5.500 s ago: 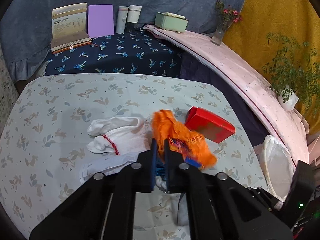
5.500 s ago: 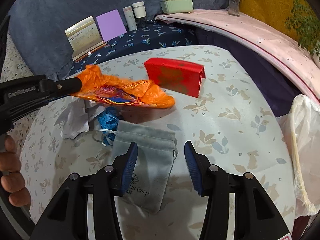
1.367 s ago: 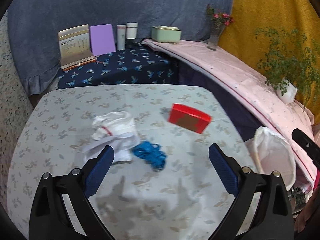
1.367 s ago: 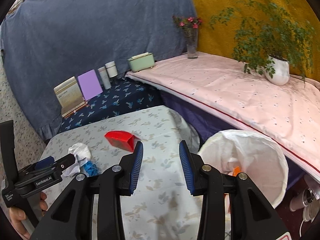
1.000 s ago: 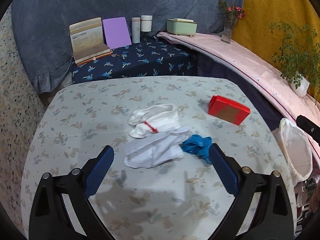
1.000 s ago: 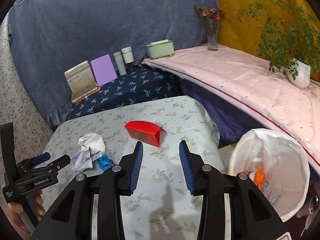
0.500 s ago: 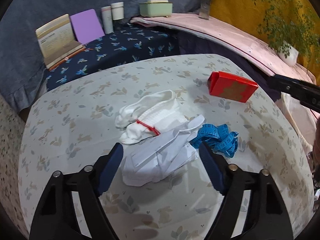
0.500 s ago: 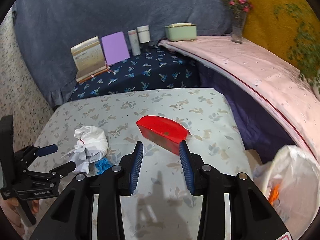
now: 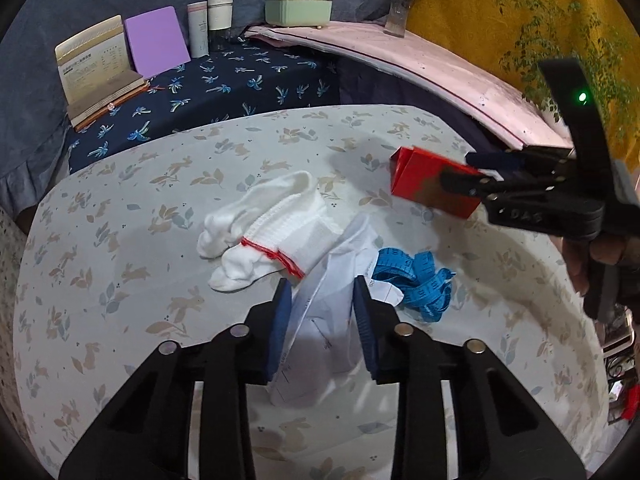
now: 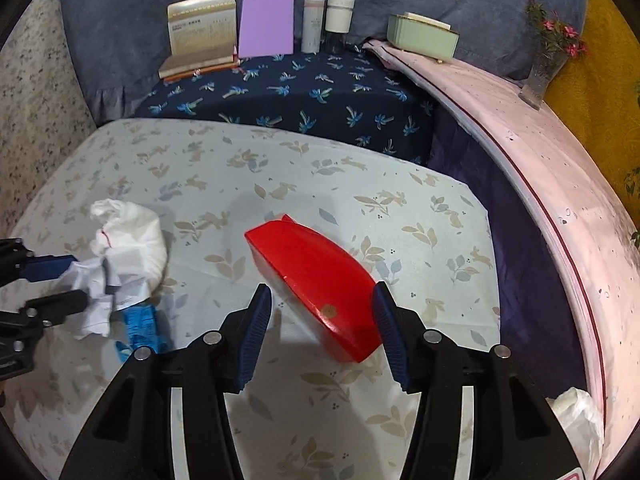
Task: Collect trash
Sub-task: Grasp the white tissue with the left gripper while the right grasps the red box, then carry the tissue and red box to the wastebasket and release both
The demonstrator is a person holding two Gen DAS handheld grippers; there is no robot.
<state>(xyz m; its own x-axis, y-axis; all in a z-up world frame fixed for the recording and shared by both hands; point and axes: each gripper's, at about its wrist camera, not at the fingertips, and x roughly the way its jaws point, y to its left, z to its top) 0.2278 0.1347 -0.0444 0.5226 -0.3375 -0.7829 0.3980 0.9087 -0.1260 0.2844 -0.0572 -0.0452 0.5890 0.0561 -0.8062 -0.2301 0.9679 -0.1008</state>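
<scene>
Paper (image 9: 320, 320) lies crumpled between the half-open left claw (image 9: 322, 312) tips. Red box (image 10: 316, 284) sits dead ahead of the wide-open, empty right claw (image 10: 320, 320), long axis slanting across its gap.

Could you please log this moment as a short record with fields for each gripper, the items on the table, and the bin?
left gripper: open, fingers either side of the crumpled white paper, not yet closed on it
right gripper: open, fingers flanking the red box, no grip visible
table: white socks beside the paper; blue tape measure to the paper's right
bin bag: only a white edge visible at the table's right, contents hidden
</scene>
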